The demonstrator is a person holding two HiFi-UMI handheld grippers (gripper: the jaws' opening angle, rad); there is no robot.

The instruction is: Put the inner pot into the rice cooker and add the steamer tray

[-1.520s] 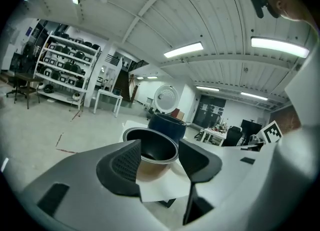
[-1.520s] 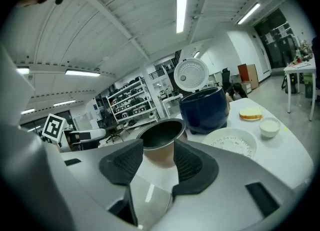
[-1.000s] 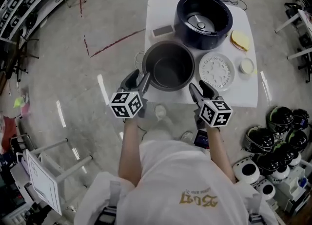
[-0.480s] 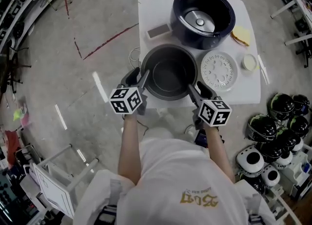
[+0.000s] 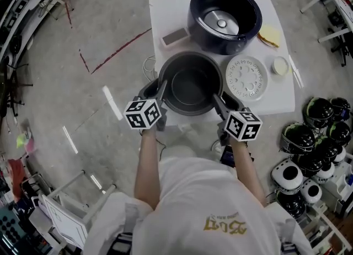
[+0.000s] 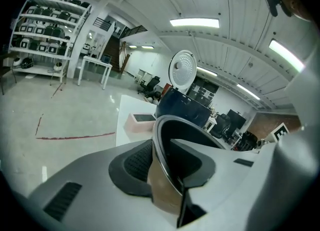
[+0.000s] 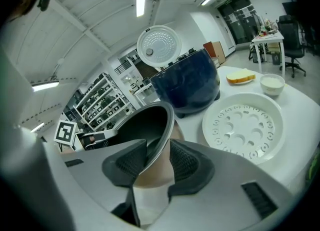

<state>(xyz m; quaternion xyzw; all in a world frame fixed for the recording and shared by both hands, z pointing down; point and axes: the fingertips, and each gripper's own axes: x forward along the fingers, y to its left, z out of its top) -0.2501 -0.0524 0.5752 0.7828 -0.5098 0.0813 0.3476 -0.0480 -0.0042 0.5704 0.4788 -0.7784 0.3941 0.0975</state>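
Note:
The dark inner pot (image 5: 190, 85) stands on the white table (image 5: 276, 102), in front of the open navy rice cooker (image 5: 199, 27). Right of the pot lies the white perforated steamer tray (image 5: 246, 78). My left gripper (image 5: 160, 87) straddles the pot's left rim (image 6: 167, 130); its jaws are closing and both pads press the wall. At the pot's right rim (image 7: 150, 120) my right gripper (image 5: 217, 101) also straddles the wall, one finger inside and one outside. Those jaws are closing too, with a thin gap still showing. The tray (image 7: 243, 125) and cooker (image 7: 190, 87) lie beyond it.
A flat pinkish box (image 5: 172, 37) lies left of the cooker. A slice of bread (image 5: 269, 36) and a small white bowl (image 5: 280, 67) sit at the table's right side. The cooker's lid (image 6: 182, 70) stands raised. Several helmets (image 5: 314, 154) crowd the floor at right.
Both grippers have come forward and down onto the pot's rim, one on each side. Their jaws have narrowed around the wall.

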